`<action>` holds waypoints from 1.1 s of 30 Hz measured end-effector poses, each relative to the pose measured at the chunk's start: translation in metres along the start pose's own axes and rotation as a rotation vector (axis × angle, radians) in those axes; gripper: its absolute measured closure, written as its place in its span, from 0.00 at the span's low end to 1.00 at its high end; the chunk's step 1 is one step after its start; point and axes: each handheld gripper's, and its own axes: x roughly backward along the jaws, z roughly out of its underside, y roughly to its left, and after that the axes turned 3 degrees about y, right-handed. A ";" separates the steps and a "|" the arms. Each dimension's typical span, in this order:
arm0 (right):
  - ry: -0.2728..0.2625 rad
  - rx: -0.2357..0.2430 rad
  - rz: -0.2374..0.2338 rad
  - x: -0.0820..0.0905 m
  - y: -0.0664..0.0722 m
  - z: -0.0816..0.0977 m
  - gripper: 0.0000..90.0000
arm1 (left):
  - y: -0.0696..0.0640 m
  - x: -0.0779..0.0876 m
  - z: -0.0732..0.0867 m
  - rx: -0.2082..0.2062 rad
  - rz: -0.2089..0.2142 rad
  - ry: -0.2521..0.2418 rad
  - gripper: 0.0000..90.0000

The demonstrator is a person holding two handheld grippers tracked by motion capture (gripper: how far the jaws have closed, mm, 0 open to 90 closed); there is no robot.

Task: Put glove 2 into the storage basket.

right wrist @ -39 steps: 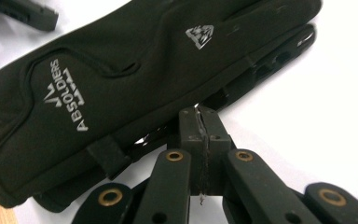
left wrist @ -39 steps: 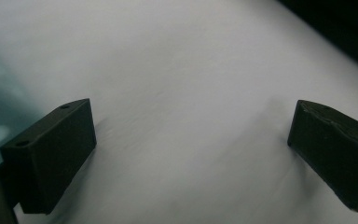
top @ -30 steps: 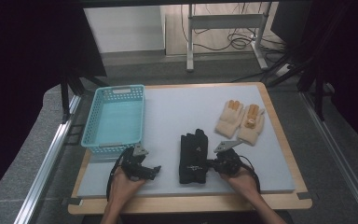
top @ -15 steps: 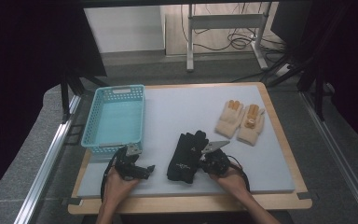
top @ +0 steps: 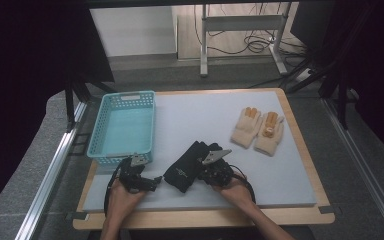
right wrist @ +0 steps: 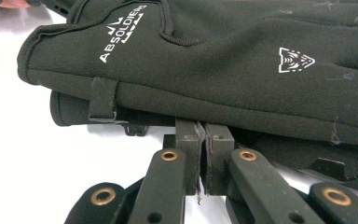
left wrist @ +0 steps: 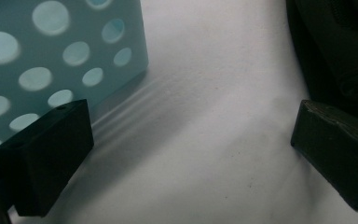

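High view: right gripper [top: 207, 172] sits at the black gloves [top: 187, 165], its tip tucked against the pair's near-right edge, person's right hand [top: 237, 190] behind it; it probably works as a pusher or low pincher, since the gloves lie angled toward the teal basket [top: 125, 127], which is past them to the gripper's left. Left gripper [top: 142, 181] rests low on the grey mat [top: 280, 165], just left of the glove cuffs and just in front of the basket's near wall, w/ left hand [top: 122, 197] holding it, likely parked there to catch or steady the pair from the other side. Tan gloves [top: 257, 129] lie well apart, far beyond the right gripper, untouched. Left gripper view: jaws stand wide, nothing btwn them but bare mat; basket wall [left wrist: 51, 51] w/ round holes is just beyond the left-hand jaw, black glove fabric [left wrist: 340, 51] just beyond the other jaw, not touching as far as I can tell. So it's lined up in the gap btwn basket and gloves, ready to take hold. Right gripper view: jaws are pressed together, narrow, pads meeting w/ only a thin seam; the stacked black gloves [right wrist: 223, 65] lie right across the tips, logo side up, edge resting on top of the closed pads. Can't tell if a bit of fabric is nipped in the seam; looks more like the closed tip is slid under the edge to lift or shove.
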 end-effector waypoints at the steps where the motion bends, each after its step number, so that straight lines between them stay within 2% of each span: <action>1: -0.001 0.000 -0.001 0.002 0.000 0.001 0.93 | 0.000 0.000 0.000 -0.002 0.001 0.000 0.00; 5: -0.014 0.000 0.014 0.013 -0.003 0.007 0.88 | 0.001 0.000 0.000 0.011 0.005 0.000 0.00; 8: -0.024 -0.008 0.050 0.023 -0.009 0.014 0.83 | 0.001 0.000 0.000 0.011 0.005 0.000 0.00; 12: -0.047 -0.055 0.086 0.038 -0.023 0.026 0.75 | 0.001 0.000 0.000 0.011 0.005 -0.001 0.00; 17: -0.058 -0.113 0.140 0.053 -0.039 0.041 0.59 | 0.001 0.000 0.001 0.012 0.006 -0.003 0.00; 19: -0.059 -0.125 0.175 0.059 -0.044 0.048 0.53 | 0.001 0.000 0.001 0.013 0.007 -0.004 0.00; 23: -0.036 -0.136 0.248 0.065 -0.053 0.060 0.44 | 0.001 0.000 0.001 0.013 0.008 -0.004 0.00; 27: -0.040 -0.160 0.309 0.071 -0.062 0.068 0.37 | 0.001 0.000 0.001 0.014 0.009 -0.004 0.00; 30: -0.040 -0.156 0.358 0.074 -0.066 0.071 0.32 | 0.001 0.000 0.001 0.013 0.008 -0.004 0.00; 31: -0.038 -0.153 0.370 0.074 -0.067 0.072 0.29 | 0.001 0.000 0.001 0.014 0.009 -0.004 0.00; 33: -0.053 -0.168 0.361 0.073 -0.069 0.075 0.28 | 0.001 0.000 0.001 0.014 0.008 -0.004 0.00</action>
